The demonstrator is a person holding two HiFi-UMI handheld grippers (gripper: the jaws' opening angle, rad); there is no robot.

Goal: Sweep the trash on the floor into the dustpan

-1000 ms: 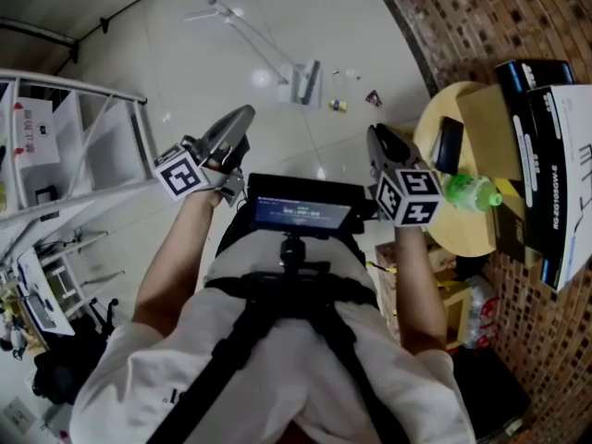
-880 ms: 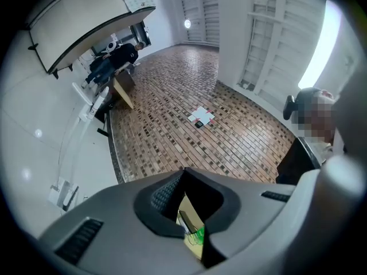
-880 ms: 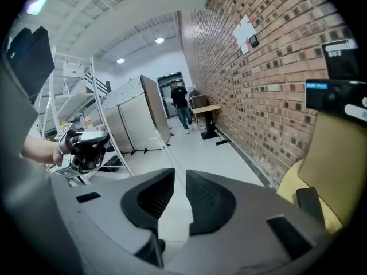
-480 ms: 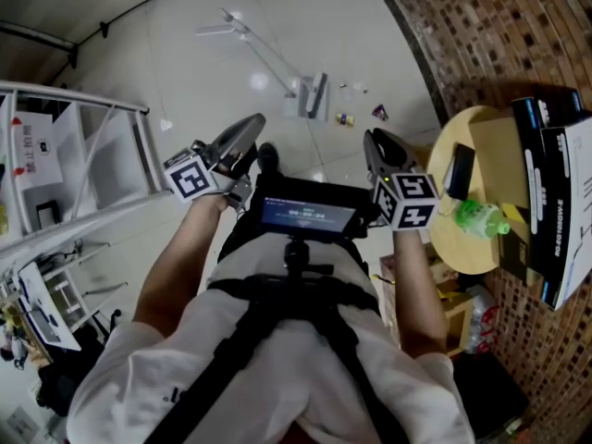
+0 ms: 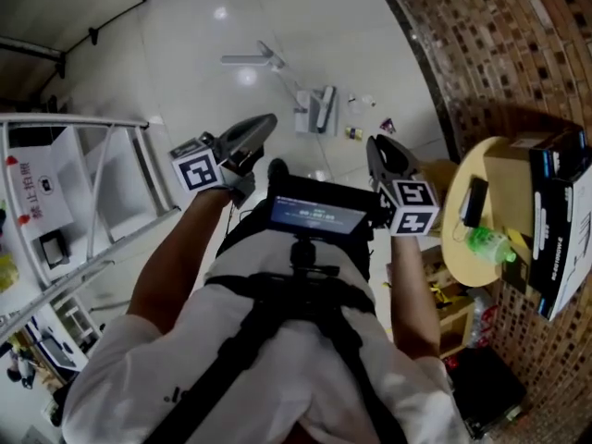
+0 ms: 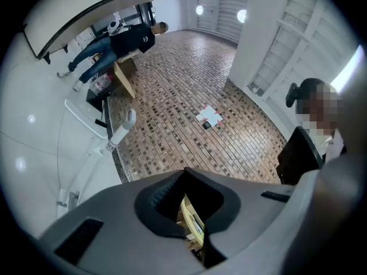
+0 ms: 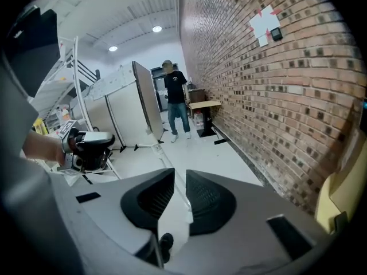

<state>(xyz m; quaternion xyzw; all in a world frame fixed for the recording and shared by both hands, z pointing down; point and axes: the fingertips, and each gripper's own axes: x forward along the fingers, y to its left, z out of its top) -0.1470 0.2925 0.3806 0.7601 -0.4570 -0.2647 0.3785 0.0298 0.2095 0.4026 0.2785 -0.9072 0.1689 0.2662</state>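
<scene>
White floor point(image 5: 213, 26) is open ahead and to the front-left. Dustpan point(image 5: 319, 109) sits mid-floor, and a long white pole point(image 5: 252, 60) lies from it toward the far floor. Trash bits point(image 5: 354, 132) are scattered just beside the dustpan on the brick wall point(image 5: 499, 44) side. The wall closes off the floor's right edge. Round table point(image 5: 453, 234), stacked with boxes point(image 5: 555, 220) and a bottle point(image 5: 486, 245), blocks the near right. White rack point(image 5: 92, 183) blocks the left edge. There is a free lane between rack and table straight to the dustpan. A person point(image 7: 176, 99) stands far down the wall.

Our head view looks steeply down at the floor point(image 5: 305, 26). Our left gripper view faces the brick wall point(image 6: 189, 90) level; our right gripper view runs along it, tilted down. All 3 share that wall.
</scene>
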